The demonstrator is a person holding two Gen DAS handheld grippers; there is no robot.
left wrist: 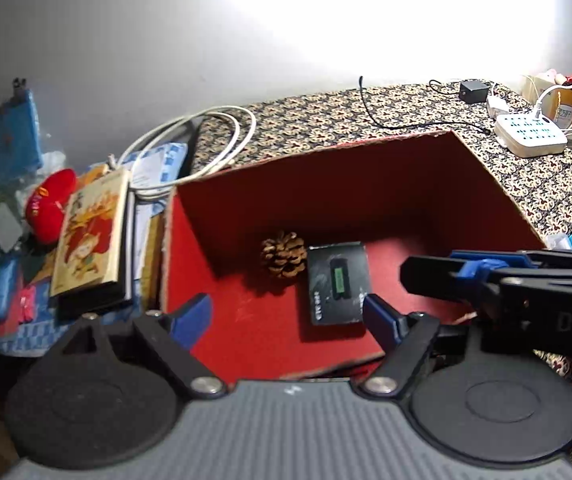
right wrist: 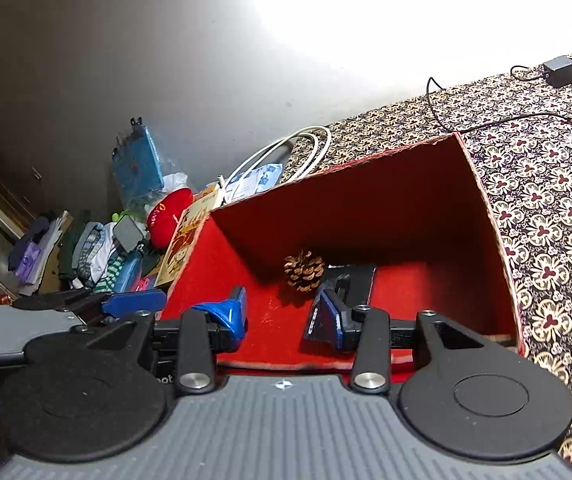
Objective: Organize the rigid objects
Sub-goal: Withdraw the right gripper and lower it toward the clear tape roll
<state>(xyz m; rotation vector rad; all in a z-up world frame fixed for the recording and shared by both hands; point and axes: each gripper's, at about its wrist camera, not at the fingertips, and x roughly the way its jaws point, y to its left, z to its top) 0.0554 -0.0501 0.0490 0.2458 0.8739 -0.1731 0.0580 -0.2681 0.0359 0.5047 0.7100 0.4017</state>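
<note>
A red cardboard box point(left wrist: 246, 216) stands open on a patterned cloth point(left wrist: 365, 112). Inside lie a brown pine cone point(left wrist: 284, 254) and a flat black device with a green screen point(left wrist: 337, 282). My left gripper point(left wrist: 286, 316) is open and empty over the box's near edge. My right gripper point(right wrist: 282, 316) is open and empty over the box point(right wrist: 405, 208), near the pine cone point(right wrist: 304, 270) and the black device point(right wrist: 349, 280). Its arm shows at the right of the left wrist view point(left wrist: 505, 280).
Left of the box lie a picture book point(left wrist: 90, 236), a red plush item point(left wrist: 48, 204), coiled white cables point(left wrist: 190, 140) and mixed clutter. A white power strip point(left wrist: 531, 134), a black adapter point(left wrist: 473, 90) and black wires lie at the far right.
</note>
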